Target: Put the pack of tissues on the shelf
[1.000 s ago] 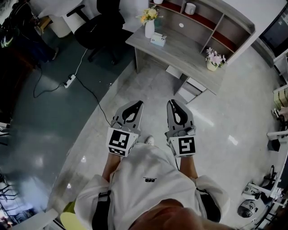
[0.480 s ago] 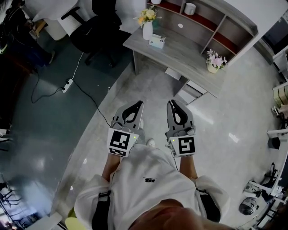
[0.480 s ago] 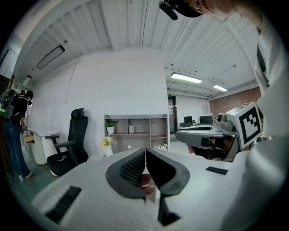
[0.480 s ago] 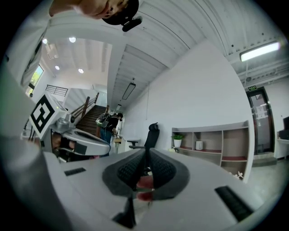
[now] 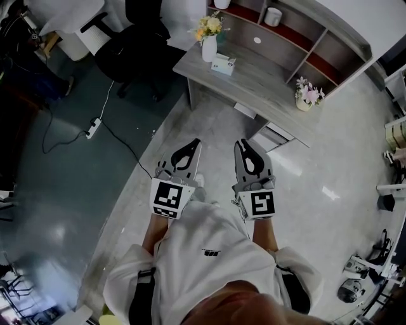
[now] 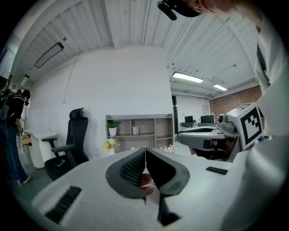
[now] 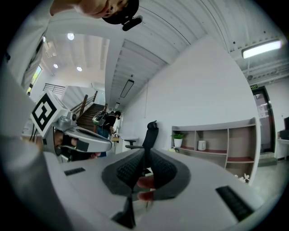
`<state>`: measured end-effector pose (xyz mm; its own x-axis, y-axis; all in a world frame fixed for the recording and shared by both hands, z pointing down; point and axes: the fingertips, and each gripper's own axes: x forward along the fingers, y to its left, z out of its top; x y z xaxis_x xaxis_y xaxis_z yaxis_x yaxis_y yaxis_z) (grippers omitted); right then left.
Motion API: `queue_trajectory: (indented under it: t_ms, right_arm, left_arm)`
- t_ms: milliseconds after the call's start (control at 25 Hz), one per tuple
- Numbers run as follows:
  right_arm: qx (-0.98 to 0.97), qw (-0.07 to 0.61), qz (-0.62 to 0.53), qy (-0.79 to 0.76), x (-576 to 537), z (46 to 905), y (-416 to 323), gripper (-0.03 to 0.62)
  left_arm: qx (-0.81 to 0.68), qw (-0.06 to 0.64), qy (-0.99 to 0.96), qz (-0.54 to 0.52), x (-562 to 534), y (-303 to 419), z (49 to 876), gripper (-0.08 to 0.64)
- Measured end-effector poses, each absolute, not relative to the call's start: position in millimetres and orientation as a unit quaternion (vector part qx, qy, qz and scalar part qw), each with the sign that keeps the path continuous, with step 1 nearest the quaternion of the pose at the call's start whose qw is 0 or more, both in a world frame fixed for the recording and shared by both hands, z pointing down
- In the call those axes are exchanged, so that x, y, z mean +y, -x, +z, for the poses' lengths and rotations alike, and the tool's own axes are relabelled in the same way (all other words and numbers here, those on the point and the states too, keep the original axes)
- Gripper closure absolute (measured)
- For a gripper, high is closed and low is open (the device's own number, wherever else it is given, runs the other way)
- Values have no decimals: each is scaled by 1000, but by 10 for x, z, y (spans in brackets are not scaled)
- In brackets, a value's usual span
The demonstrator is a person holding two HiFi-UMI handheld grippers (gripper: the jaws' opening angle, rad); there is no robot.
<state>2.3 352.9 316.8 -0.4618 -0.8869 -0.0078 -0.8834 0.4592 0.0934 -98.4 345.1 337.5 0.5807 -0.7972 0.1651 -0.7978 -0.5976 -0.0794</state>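
Observation:
The pack of tissues (image 5: pixel 222 64) lies on the grey desk (image 5: pixel 266 89), next to a white vase of yellow flowers (image 5: pixel 209 39). Behind it on the desk stands the open shelf (image 5: pixel 298 32), also visible as the shelf (image 6: pixel 140 131) and the shelf (image 7: pixel 216 140) in the gripper views. I hold both grippers over the floor, well short of the desk. My left gripper (image 5: pixel 195 143) and right gripper (image 5: pixel 240 145) are shut, and their jaws meet with nothing between them. The left gripper (image 6: pixel 145 151) and right gripper (image 7: pixel 146 153) point towards the shelf.
A black office chair (image 5: pixel 130 38) stands left of the desk. A power strip with its cable (image 5: pixel 92 129) lies on the floor at left. A pot of pink flowers (image 5: pixel 307 96) sits at the desk's right end, a white cup (image 5: pixel 273 16) on the shelf, and drawers (image 5: pixel 273 134) under the desk.
The floor and power strip have slid down in the head view as I step towards the desk. Both grippers stay shut and side by side.

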Motion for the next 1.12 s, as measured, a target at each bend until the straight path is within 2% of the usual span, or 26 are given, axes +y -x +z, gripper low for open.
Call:
queue_trajectory:
  t_ms: [480, 800, 1120]
  right_arm:
    - [-838, 45, -39, -542, 2831, 3248, 15, 534]
    - [-832, 37, -28, -553, 2411, 3240, 184, 534]
    - [-823, 68, -28, -563, 2122, 3354, 281, 534]
  left_arm:
    - [-438, -4, -895, 86, 2624, 1070, 3354, 531]
    - [-431, -9, -898, 86, 2178, 1201, 3405, 532]
    - [-423, -6, -902, 82, 1847, 1321, 3410, 532]
